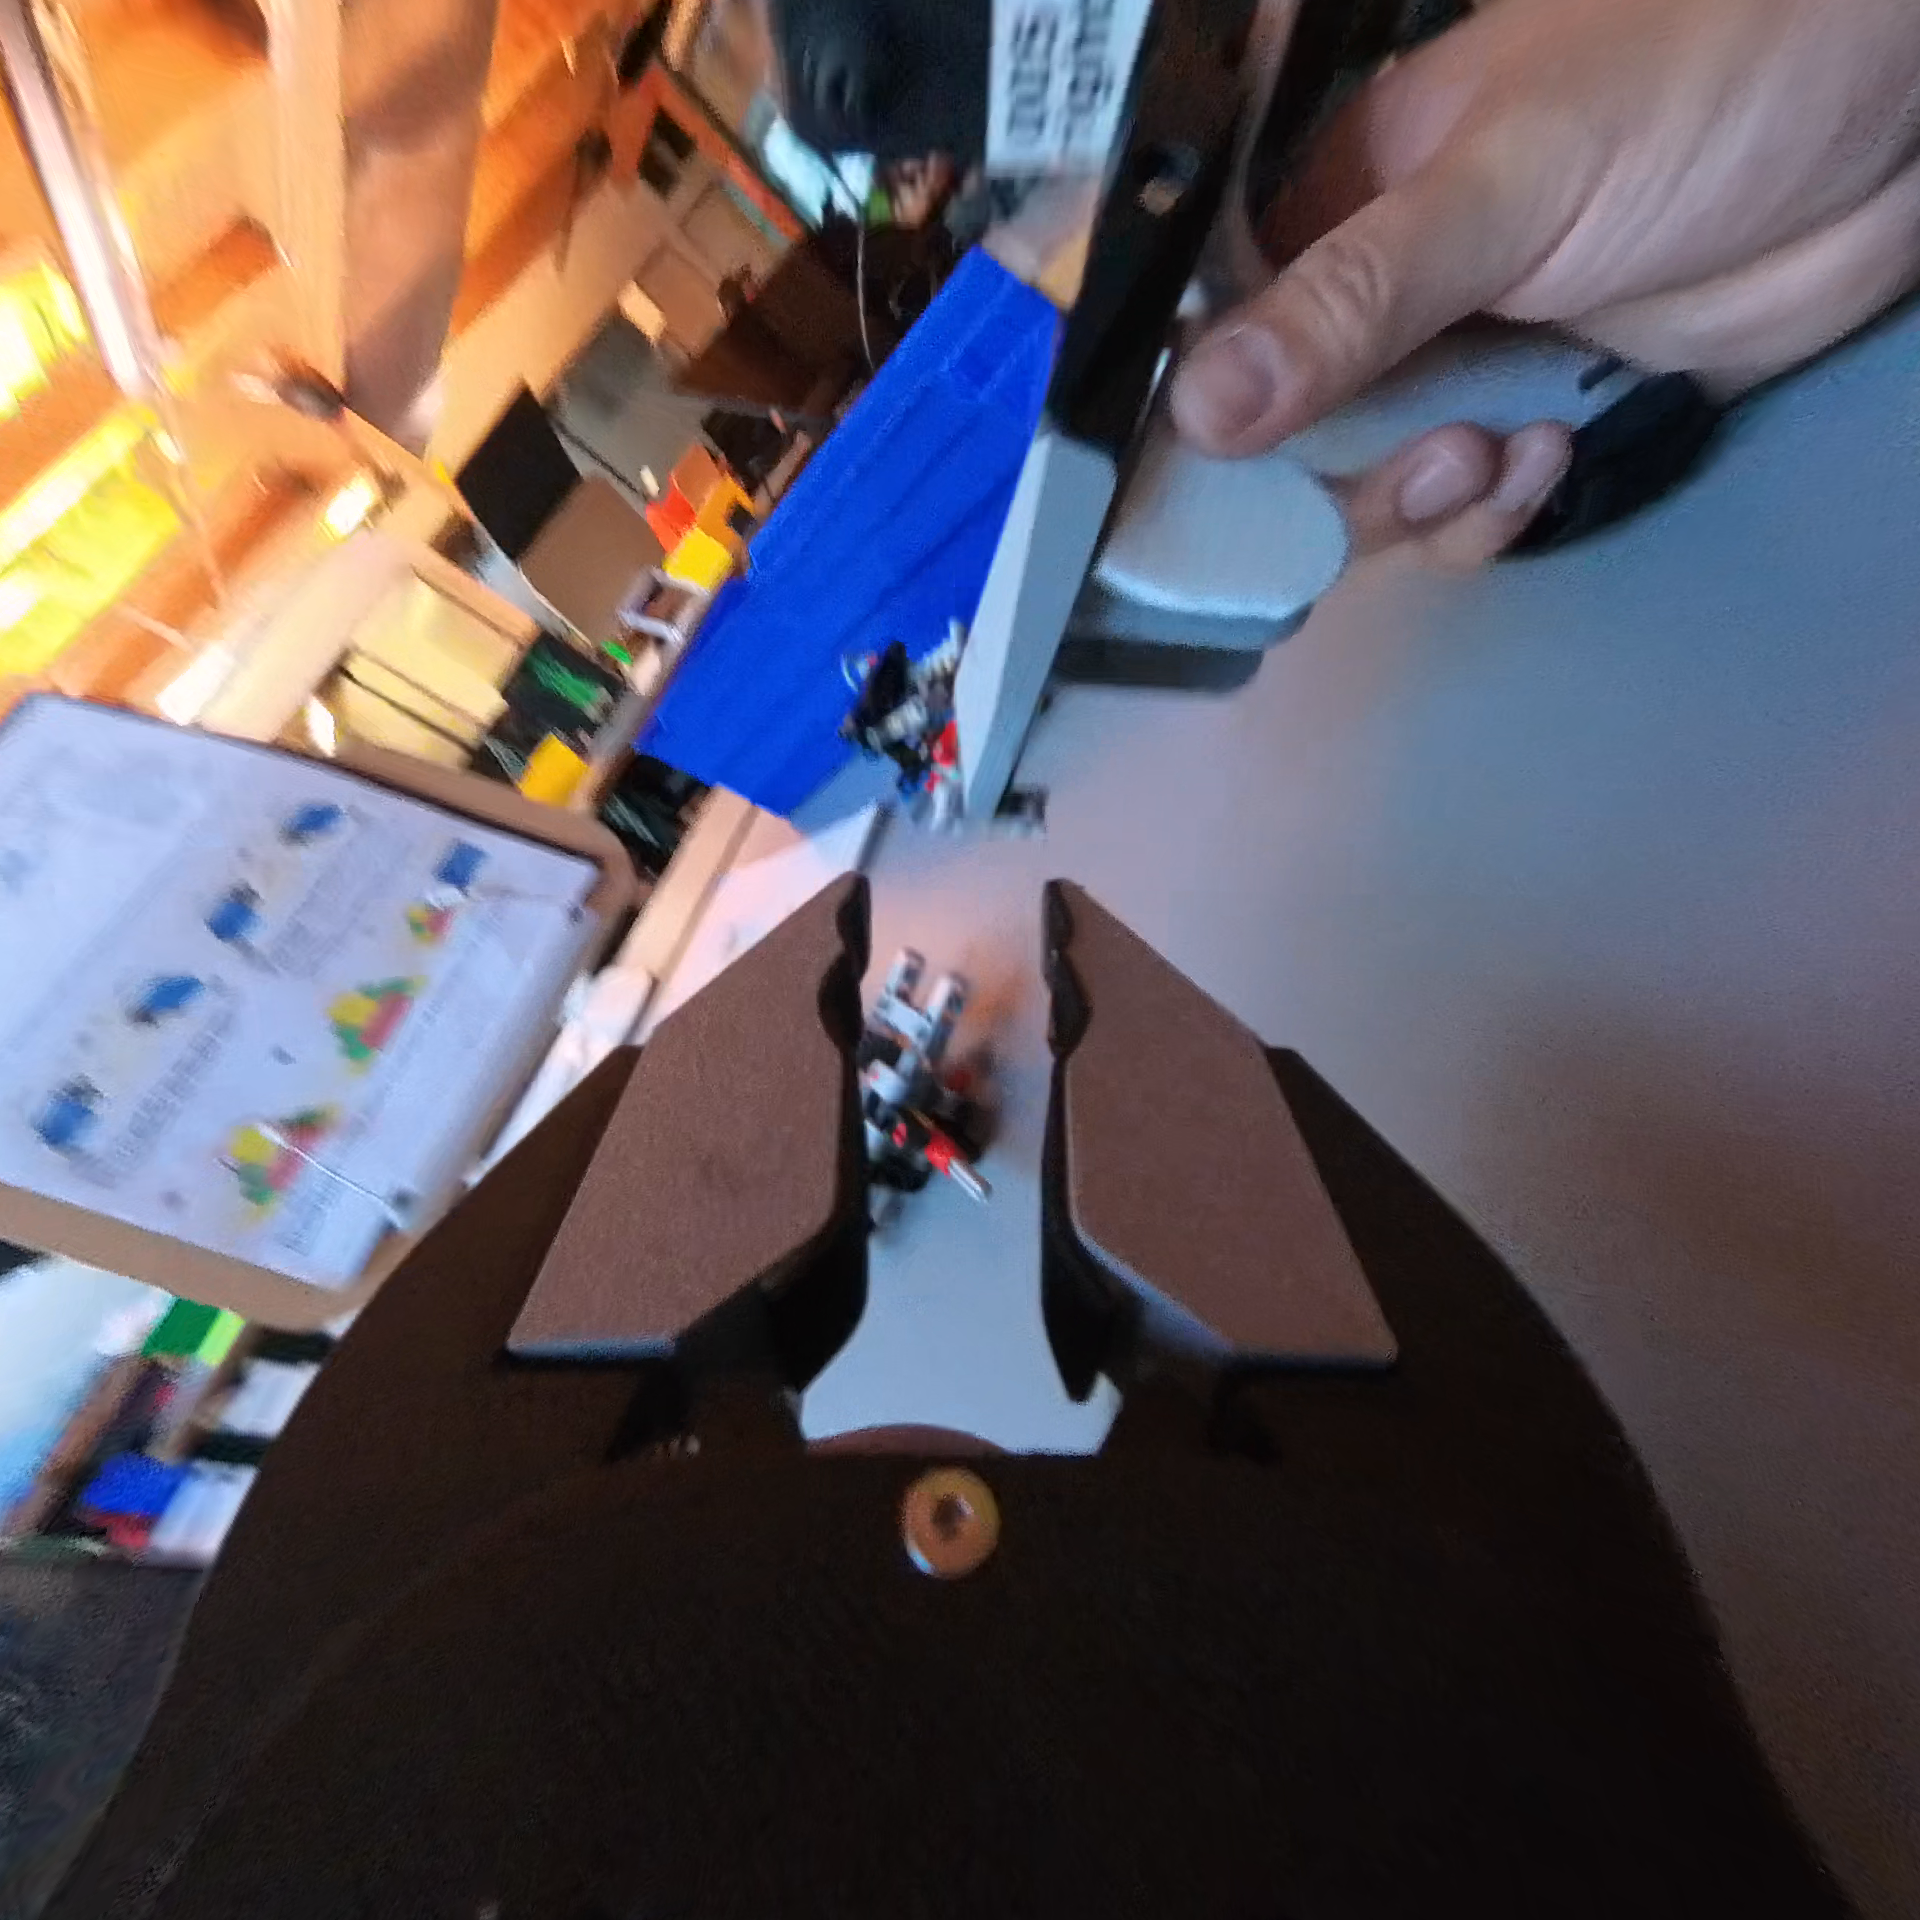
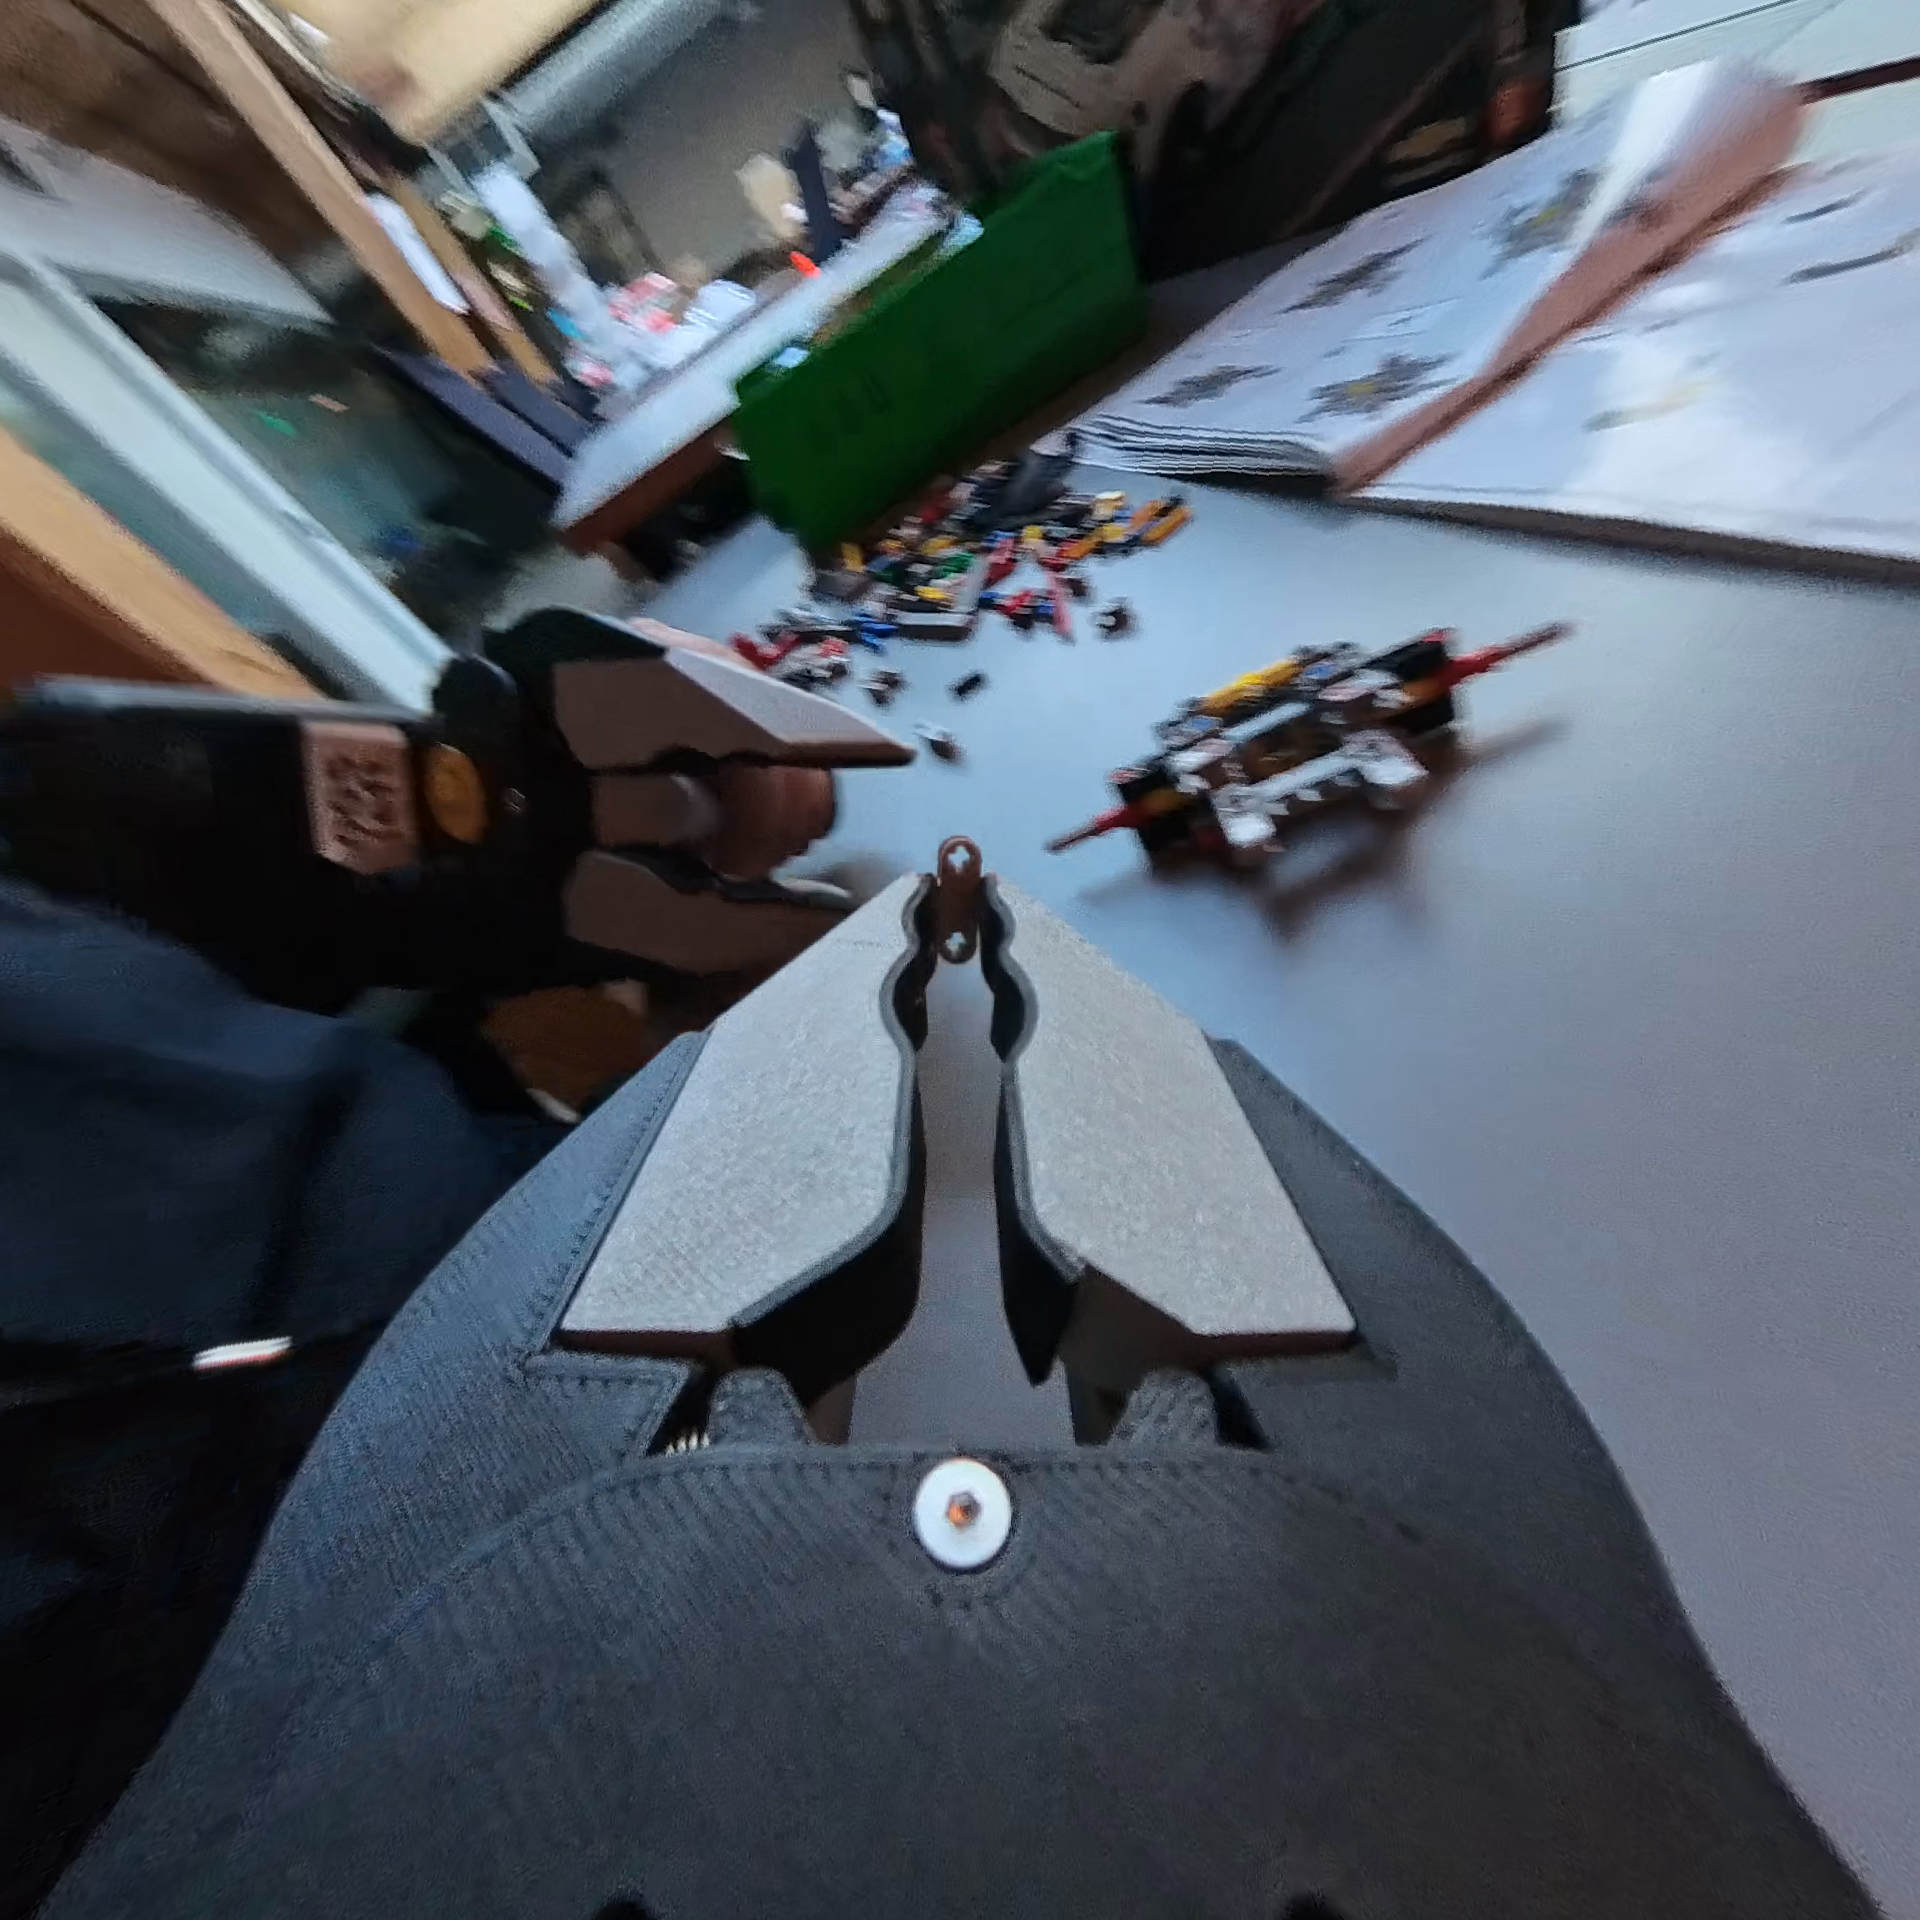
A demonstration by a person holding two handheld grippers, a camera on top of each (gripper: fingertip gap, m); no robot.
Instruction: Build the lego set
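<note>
Right gripper pinches small brown two-hole link upright at its fingertips, above grey table; left gripper jaws spread, empty, over brick model

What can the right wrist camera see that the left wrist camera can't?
Only the right wrist view shows the small brown piece with two cross holes pinched in the right gripper, the green bin and the pile of loose bricks.

Only the left wrist view shows the blue bin and a hand.

Both show the grey table, the brick model and the open left gripper.
</note>
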